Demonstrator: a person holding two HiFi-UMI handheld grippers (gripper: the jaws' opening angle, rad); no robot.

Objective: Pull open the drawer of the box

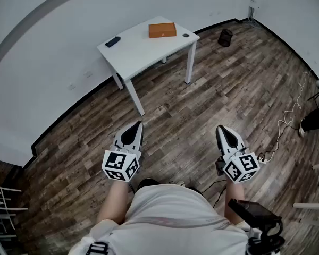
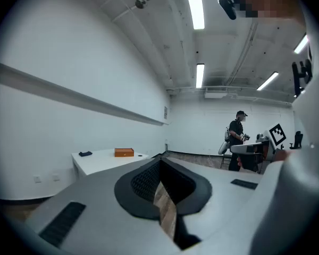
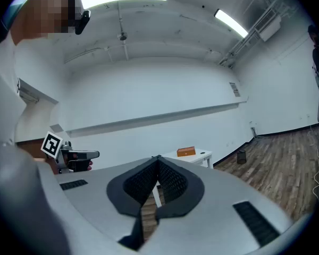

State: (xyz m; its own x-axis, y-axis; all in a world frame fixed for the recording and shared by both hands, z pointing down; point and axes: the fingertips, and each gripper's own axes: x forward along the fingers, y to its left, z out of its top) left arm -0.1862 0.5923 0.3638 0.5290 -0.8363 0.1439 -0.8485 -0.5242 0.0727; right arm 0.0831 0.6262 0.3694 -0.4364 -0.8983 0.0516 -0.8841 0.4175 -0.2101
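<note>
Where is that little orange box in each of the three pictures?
Head view: orange box, upper middle, on the white table.
Left gripper view: box left of centre.
Right gripper view: box just right of centre.
Shared landmark: the white table.

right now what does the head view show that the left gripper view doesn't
Only the head view: the small black bin and the white cable on the floorboards. Only the left gripper view: a standing person at the far end of the room, and the ceiling light strips. Both: the white table, the orange box on it, and the shut left tongs.
</note>
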